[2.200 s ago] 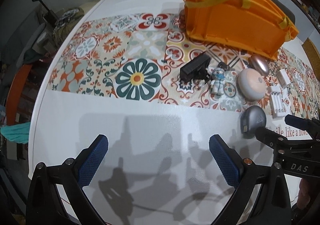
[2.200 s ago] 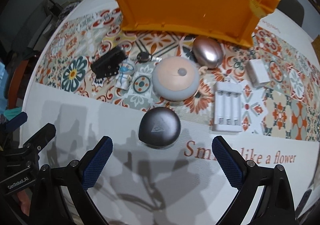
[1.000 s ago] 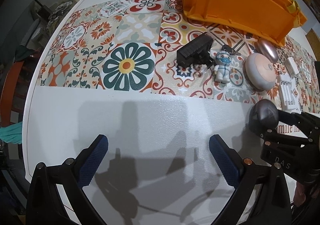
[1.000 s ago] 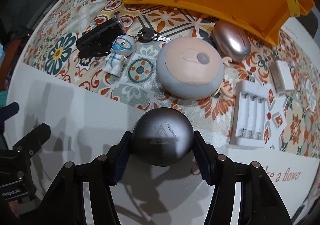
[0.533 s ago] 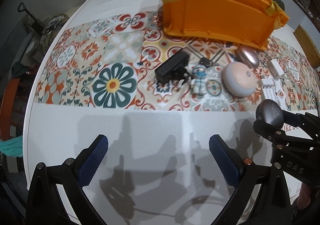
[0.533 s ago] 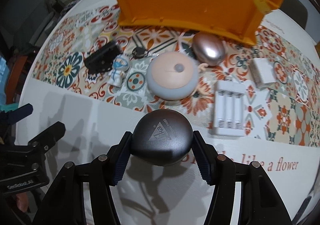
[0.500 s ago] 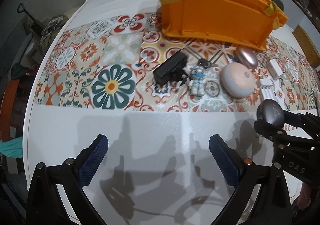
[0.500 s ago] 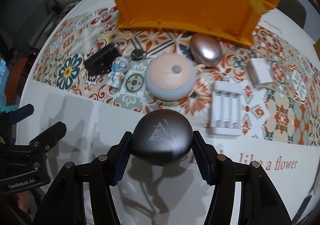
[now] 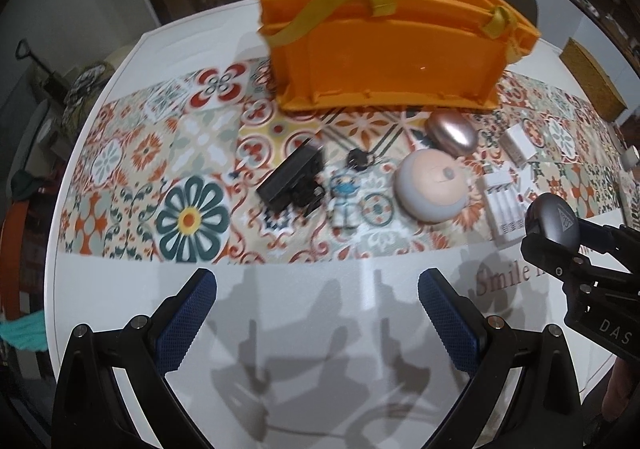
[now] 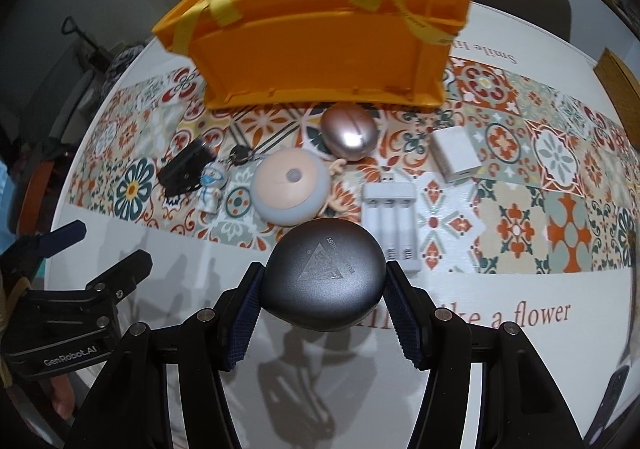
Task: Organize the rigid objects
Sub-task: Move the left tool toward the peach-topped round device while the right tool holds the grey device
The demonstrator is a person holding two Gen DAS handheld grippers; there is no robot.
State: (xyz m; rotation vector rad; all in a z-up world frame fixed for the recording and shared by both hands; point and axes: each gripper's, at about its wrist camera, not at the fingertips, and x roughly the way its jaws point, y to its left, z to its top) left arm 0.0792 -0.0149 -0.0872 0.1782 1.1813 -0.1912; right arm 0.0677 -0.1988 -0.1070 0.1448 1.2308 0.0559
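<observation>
White counter (image 9: pixel 312 329) fills the near view, with a patterned tile-print runner (image 10: pixel 516 217) crossing its middle and dark room clutter beyond its far edge. Nearest the right camera, the right gripper (image 10: pixel 323 303) has its blue-padded fingers closed on the two sides of a dark grey pebble-shaped case (image 10: pixel 323 275), held clear of the counter with its shadow below. That case looks hard, smooth and rounded, so it is likely light but slippery; taking it across its widest part, as here, seems the safest hold, and a firm, even squeeze should keep it from popping out. The left gripper (image 9: pixel 318 313) hovers over bare counter with its fingers spread wide and nothing between them. Farther out on the runner lie a white battery charger (image 10: pixel 390 219), a round peach-and-grey gadget (image 10: pixel 291 187), a small masked figurine (image 10: pixel 211 185), a black block-shaped device (image 9: pixel 294 179), a key on a ring (image 10: pixel 240 154), a rose-gold oval mouse (image 10: pixel 349 131) and a white adapter (image 10: pixel 456 155). Behind them all stands an orange bin (image 10: pixel 320 37) with yellow straps, the likely home for these things. Its inside is hidden by the near wall, so what it holds cannot be told. The case's underside is out of sight, its printed logo is too small to read fully, and the left view is blurred toward the bin.
</observation>
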